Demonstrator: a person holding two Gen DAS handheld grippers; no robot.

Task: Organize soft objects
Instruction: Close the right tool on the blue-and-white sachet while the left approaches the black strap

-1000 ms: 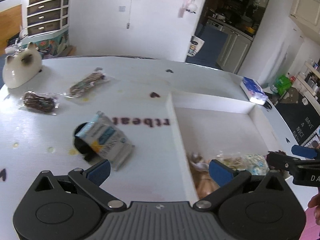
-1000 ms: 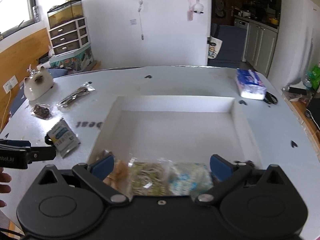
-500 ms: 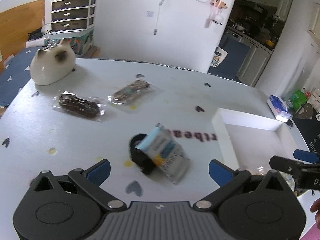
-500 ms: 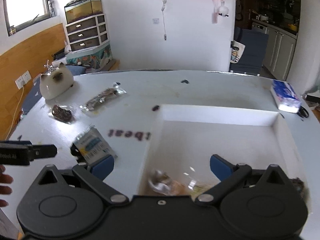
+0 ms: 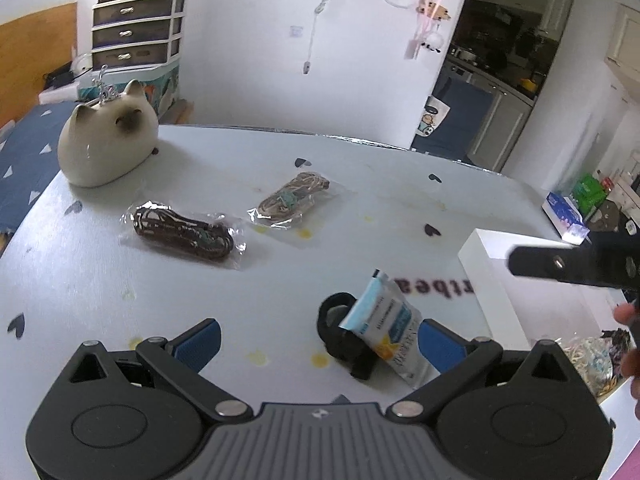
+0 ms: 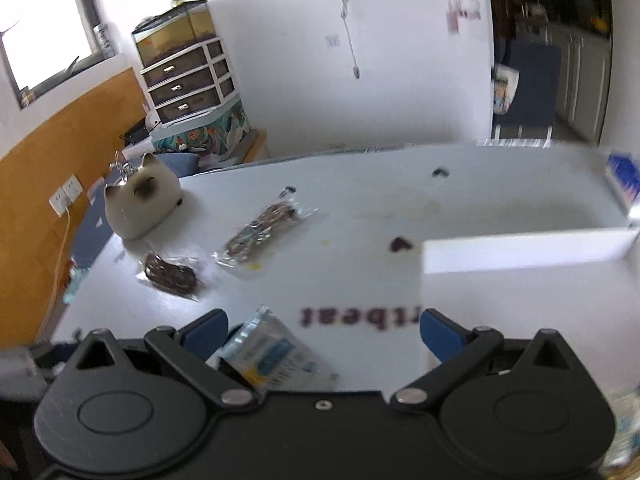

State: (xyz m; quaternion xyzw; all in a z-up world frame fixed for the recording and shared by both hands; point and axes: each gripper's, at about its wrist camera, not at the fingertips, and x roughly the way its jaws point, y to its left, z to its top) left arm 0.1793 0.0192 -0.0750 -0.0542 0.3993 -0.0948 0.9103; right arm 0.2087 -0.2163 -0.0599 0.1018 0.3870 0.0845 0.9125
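Both grippers are empty, with jaws spread wide. The left gripper (image 5: 318, 340) hovers low over the tabletop (image 5: 400, 200), its right finger beside the blue-and-white sachet (image 5: 386, 336). The sachet leans tilted on a black band-like object (image 5: 340, 340) rather than lying flat, so an edge stands clear of the surface; this judged to favour a pinch from the side. The right gripper (image 6: 322, 330) also faces the sachet (image 6: 276, 356), which sits toward its left finger; this view is motion-blurred.

Three packaged items remain loose on the tabletop: the sachet, a dark coiled cord in a clear bag (image 5: 182, 234), and a tan coiled cord in a clear bag (image 5: 292, 200). The two bags lie near each other, well apart from the white tray (image 5: 486, 276) at the right. Bagged items (image 5: 588, 360) already lie in the tray, so sorting is judged partly complete.

Compared with one second ago, both cameras have swung left: the tray, then central in the right wrist view, now occupies only the right margin, and the ceramic cat figure (image 5: 106, 144) appears larger in the left view. The sachet itself lies in the same place by the printed lettering (image 5: 434, 286).
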